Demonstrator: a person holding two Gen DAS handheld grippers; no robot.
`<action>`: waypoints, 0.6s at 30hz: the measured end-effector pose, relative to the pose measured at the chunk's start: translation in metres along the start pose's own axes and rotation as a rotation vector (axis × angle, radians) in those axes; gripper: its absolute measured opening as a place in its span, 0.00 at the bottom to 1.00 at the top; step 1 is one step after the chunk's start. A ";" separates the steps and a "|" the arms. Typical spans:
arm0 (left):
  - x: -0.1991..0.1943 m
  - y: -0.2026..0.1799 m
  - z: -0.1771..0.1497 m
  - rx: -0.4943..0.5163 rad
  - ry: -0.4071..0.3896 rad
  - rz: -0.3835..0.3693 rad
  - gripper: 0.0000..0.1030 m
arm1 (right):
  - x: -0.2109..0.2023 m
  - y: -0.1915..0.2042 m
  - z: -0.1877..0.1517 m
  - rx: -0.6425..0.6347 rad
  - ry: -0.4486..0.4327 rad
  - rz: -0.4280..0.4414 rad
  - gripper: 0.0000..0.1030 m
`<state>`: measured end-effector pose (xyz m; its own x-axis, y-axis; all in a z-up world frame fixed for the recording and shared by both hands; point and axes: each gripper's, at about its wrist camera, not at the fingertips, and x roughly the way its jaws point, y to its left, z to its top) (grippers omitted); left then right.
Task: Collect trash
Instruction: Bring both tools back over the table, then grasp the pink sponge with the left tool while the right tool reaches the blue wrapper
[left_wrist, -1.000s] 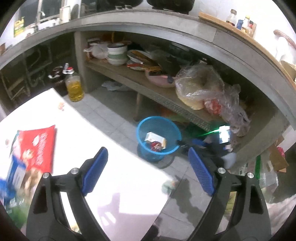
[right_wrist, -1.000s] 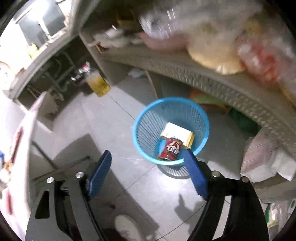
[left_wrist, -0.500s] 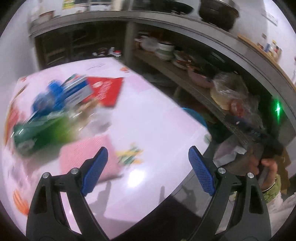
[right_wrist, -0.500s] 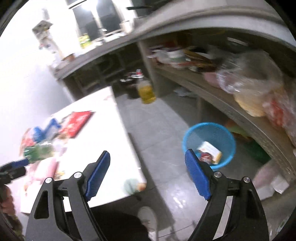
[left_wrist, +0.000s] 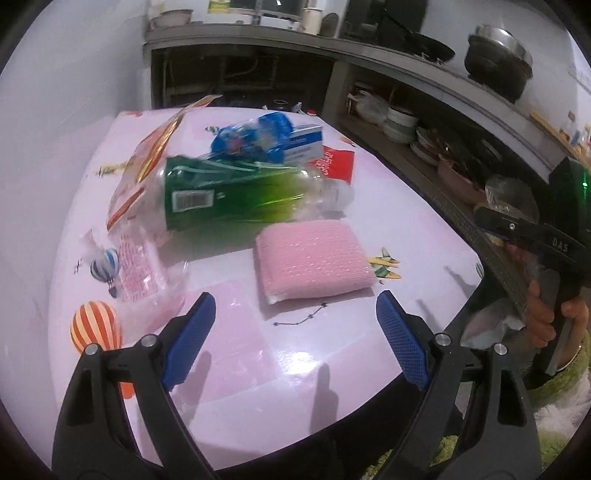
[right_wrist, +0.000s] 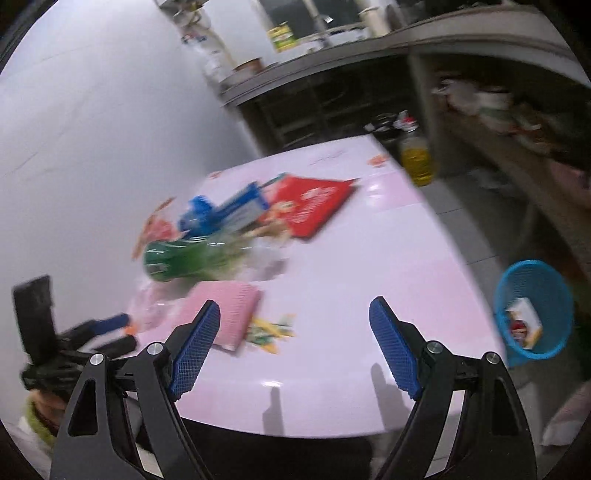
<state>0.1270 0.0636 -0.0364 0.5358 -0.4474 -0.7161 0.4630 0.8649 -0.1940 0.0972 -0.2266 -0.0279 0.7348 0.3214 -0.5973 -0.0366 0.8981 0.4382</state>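
Both wrist cameras look forward and downward between their own blue-padded fingers, from near the front edge of the pink table (left_wrist: 295, 354). They share the tabletop litter, including the pink sponge (left_wrist: 312, 258) (right_wrist: 221, 314). Only the right view reaches the blue basket (right_wrist: 532, 306).

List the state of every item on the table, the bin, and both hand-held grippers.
Left hand-held gripper: open, empty.
Right hand-held gripper: open, empty.
Green-labelled bottle: on its side, cap not visible.
Pink sponge pack: flat, wrapped.
Clear wrapper: crumpled.
Red packet: flat.
Blue-and-white box: lying on the pile.
Blue basket: on the floor, some trash inside.
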 end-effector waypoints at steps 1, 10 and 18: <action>0.002 0.002 0.000 -0.008 -0.003 -0.012 0.82 | 0.008 0.005 0.003 -0.002 0.016 0.035 0.78; 0.016 0.015 -0.015 -0.075 0.024 -0.103 0.46 | 0.107 0.031 0.032 -0.021 0.162 0.115 0.47; 0.030 0.015 -0.025 -0.101 0.066 -0.186 0.28 | 0.152 0.026 0.025 0.027 0.280 0.138 0.34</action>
<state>0.1325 0.0684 -0.0776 0.3987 -0.5880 -0.7037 0.4745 0.7889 -0.3904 0.2247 -0.1619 -0.0899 0.5092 0.5130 -0.6911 -0.1020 0.8333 0.5434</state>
